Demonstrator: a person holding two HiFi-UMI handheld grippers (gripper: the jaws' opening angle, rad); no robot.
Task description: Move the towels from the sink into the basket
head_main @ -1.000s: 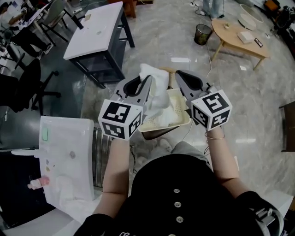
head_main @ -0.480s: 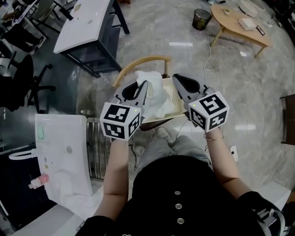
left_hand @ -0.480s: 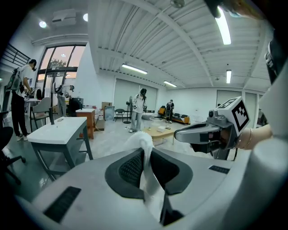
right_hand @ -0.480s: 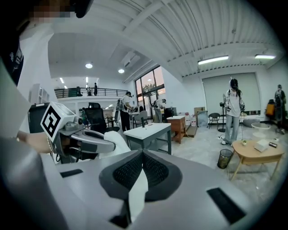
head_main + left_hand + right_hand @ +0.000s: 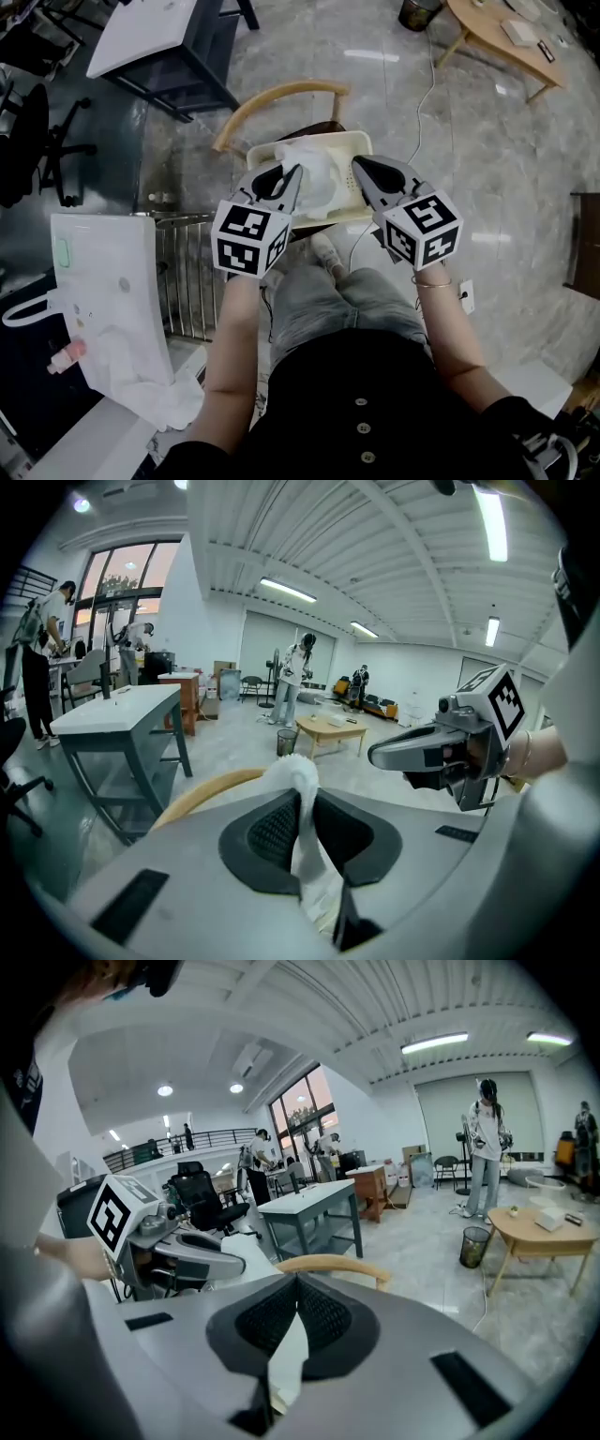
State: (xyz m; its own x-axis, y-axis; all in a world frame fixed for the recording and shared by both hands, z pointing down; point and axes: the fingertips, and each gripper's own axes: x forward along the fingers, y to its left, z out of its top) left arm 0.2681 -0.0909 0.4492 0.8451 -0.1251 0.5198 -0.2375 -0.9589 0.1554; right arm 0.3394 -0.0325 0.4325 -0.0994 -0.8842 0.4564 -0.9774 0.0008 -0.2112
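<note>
Left tool (image 5: 296, 172) and right tool (image 5: 356, 165) both clamp a white towel (image 5: 317, 173) over the basket (image 5: 263, 150), unreleased; second towel (image 5: 142, 389) lies at the sink (image 5: 103, 272).

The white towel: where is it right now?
In the head view the white towel is near centre, pinched by the left gripper and hanging over the cream basket on the wooden chair.

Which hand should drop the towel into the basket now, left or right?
Left. The left gripper is shut on the white towel, which hangs over the basket. The right gripper is shut beside it, with no towel clearly in its jaws.
</note>
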